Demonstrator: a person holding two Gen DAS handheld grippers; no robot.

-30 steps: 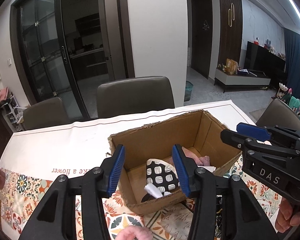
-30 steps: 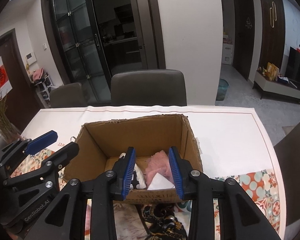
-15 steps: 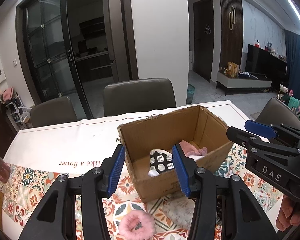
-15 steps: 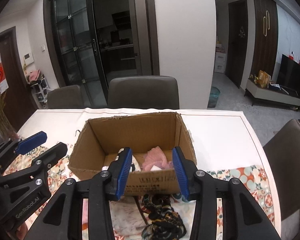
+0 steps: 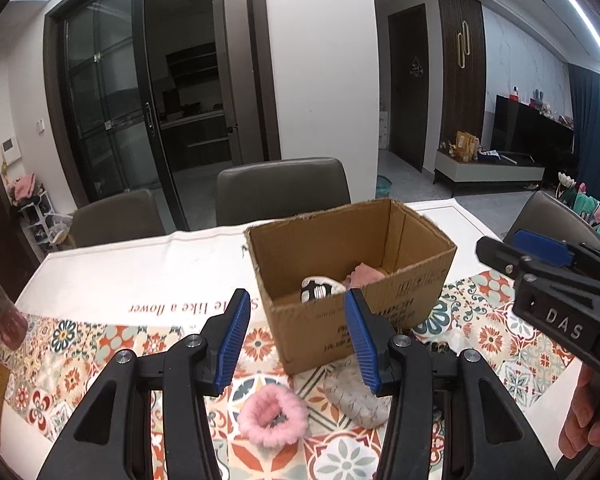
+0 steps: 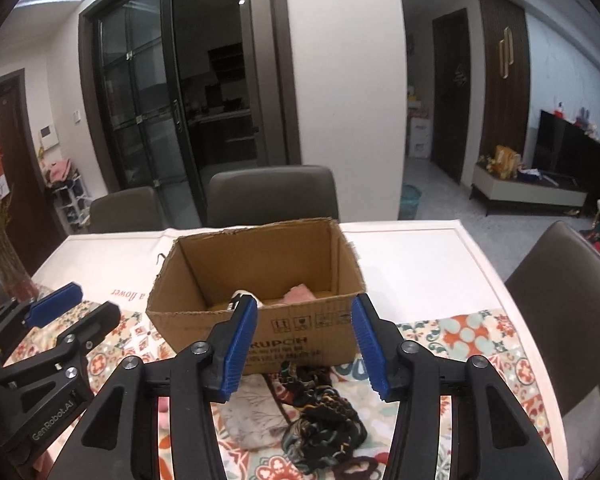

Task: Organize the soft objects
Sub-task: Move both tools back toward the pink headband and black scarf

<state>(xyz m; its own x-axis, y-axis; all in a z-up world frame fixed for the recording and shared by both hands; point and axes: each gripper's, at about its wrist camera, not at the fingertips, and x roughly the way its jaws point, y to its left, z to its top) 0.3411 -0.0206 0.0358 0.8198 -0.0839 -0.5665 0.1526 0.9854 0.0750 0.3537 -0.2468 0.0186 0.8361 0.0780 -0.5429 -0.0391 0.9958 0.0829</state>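
An open cardboard box (image 5: 352,264) (image 6: 260,280) stands on the table. It holds a black-and-white patterned piece (image 5: 318,290) and a pink cloth (image 5: 364,272). In front of it lie a pink fluffy scrunchie (image 5: 272,410), a pale grey soft piece (image 5: 354,394) (image 6: 244,420) and a dark patterned fabric bundle (image 6: 320,412). My left gripper (image 5: 298,340) (image 6: 94,300) hovers open above the scrunchie, with nothing between its pads. My right gripper (image 6: 305,350) (image 5: 500,242) hangs over the dark bundle. Its jaws are opening and hold nothing.
A patterned runner (image 5: 80,360) covers the near half of the white tablecloth (image 5: 140,272). Grey chairs (image 5: 280,188) stand behind the table, and another one (image 6: 560,280) is at its right end. A glass vase with red flowers (image 6: 8,272) stands at the far left.
Both grippers have pulled back from over the box toward the near edge. The scrunchie, pale piece and dark bundle have come into view. The right jaws have spread wider.
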